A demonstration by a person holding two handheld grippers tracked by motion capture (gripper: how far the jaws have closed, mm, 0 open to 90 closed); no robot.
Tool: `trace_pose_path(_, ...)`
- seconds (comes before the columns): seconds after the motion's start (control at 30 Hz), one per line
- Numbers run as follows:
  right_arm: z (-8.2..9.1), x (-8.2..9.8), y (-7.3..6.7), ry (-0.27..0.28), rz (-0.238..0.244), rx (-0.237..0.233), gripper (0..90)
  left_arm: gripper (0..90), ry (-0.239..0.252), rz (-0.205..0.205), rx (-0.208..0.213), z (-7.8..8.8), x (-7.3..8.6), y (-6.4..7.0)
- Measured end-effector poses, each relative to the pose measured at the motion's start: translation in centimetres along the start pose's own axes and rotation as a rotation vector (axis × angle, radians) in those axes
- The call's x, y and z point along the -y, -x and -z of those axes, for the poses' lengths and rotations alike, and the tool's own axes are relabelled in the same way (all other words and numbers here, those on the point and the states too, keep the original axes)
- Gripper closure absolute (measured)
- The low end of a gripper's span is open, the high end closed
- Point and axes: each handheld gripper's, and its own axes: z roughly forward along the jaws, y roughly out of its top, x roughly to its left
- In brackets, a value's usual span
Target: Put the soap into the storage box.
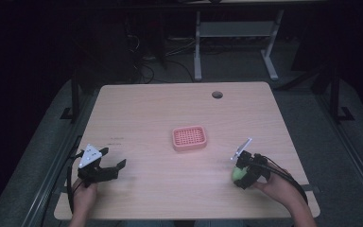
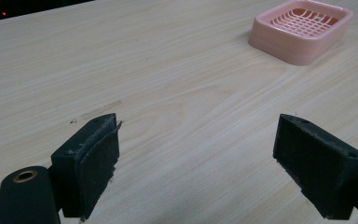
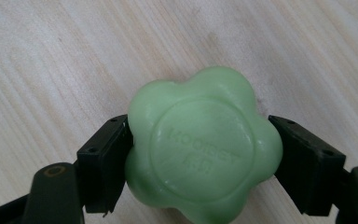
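Observation:
A green flower-shaped soap (image 3: 200,149) lies on the wooden table, and the two black pads of my right gripper (image 3: 199,140) press against its left and right sides. From above, the soap (image 1: 238,174) and the right gripper (image 1: 240,176) sit near the table's front right. A pink slotted soap dish (image 1: 189,148) stands at the middle of the table and holds nothing. My left gripper (image 1: 115,158) rests at the front left, open. Nothing lies between its pads in the left gripper view (image 2: 198,140), and the dish (image 2: 289,51) is ahead to its right.
The light wooden table (image 1: 170,109) has a round cable hole (image 1: 217,94) near its far edge. Beyond it, table legs and cables stand on a dark floor. Bare wood stretches between the two grippers and around the dish.

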Motion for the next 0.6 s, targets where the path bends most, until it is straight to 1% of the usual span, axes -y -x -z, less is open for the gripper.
trace_pose_path(0.03,-0.07,-0.06,-0.04,-0.003,-0.007,0.004,24.4,14.1,-0.002,-0.001,-0.001,0.0,-0.01,0.0)
trace_pose_path(0.27,-0.19,-0.24,-0.11,-0.018,-0.001,0.013,24.6,14.1,-0.002,-0.002,0.0,-0.08,-0.02,0.14)
trace_pose_path(0.43,-0.27,-0.42,-0.03,-0.034,-0.002,0.008,24.6,14.1,0.0,0.001,0.003,-0.09,-0.02,0.13)
trace_pose_path(0.6,-0.35,-0.63,-0.06,-0.049,-0.002,0.003,24.7,14.1,0.001,-0.005,0.004,-0.06,-0.04,0.12)
